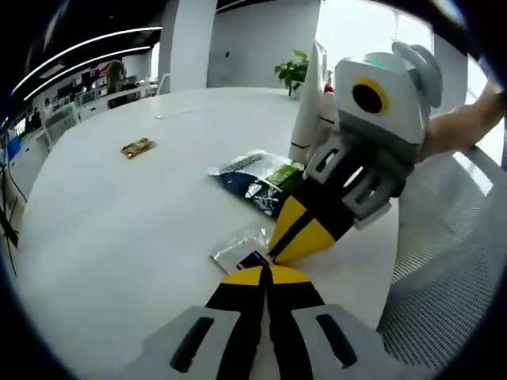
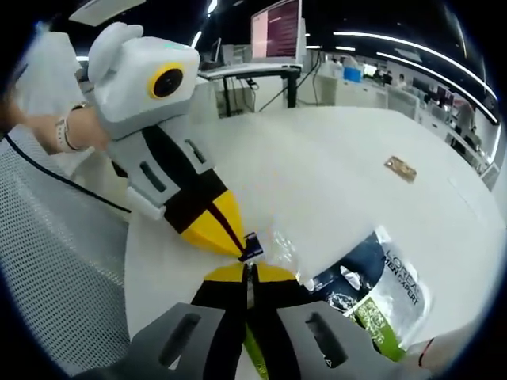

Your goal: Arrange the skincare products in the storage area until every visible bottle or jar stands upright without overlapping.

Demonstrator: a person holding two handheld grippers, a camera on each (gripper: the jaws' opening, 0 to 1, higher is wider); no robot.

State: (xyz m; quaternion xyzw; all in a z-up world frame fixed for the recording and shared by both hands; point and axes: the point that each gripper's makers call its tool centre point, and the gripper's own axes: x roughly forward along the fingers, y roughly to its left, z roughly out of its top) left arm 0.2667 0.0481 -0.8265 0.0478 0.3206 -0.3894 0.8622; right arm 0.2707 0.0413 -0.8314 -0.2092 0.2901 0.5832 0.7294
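Note:
A small clear sachet [image 1: 238, 247] with a dark blue corner lies at the near edge of the white table [image 1: 119, 229]. My left gripper [image 1: 265, 271] is shut on that corner. My right gripper [image 1: 279, 255] comes in from the right, shut, its yellow tips meeting the same corner. In the right gripper view the sachet [image 2: 276, 244] sits between my right gripper [image 2: 249, 269] and the left gripper [image 2: 236, 247]. A dark blue and green skincare packet [image 1: 255, 179] [image 2: 379, 294] lies flat just beyond. Two white bottles [image 1: 307, 111] stand upright behind it.
A small gold item [image 1: 136, 147] [image 2: 400, 168] lies alone further out on the table. A grey mesh chair [image 1: 455, 261] [image 2: 55, 261] stands against the near table edge. A plant [image 1: 291, 71] stands beyond the bottles. A person's hand [image 2: 71, 131] holds the left gripper.

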